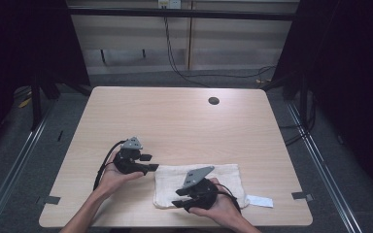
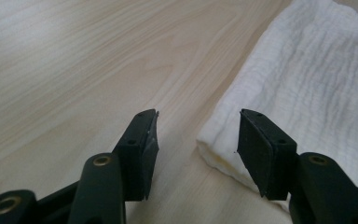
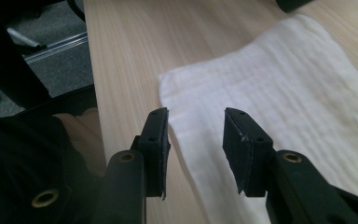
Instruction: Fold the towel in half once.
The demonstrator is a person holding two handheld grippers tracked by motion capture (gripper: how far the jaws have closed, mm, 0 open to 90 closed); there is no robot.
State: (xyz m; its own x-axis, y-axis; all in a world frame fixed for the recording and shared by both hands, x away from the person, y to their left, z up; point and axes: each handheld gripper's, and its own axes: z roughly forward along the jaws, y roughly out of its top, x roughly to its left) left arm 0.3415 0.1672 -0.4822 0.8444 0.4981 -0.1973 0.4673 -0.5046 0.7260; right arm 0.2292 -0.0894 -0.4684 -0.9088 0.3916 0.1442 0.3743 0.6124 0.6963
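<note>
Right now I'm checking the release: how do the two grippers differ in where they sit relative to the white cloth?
The left gripper hangs over bare table just off the cloth at its left edge, while the right gripper is over the cloth's near left part. The left points right at the cloth; the right points left. Both are open and hold nothing.

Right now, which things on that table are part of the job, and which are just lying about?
Part of the job:
white cloth, folded flat near the front edge
left gripper, open beside the cloth
right gripper, open over the cloth

Lying about:
white label right of the cloth
round hole in the table
</note>
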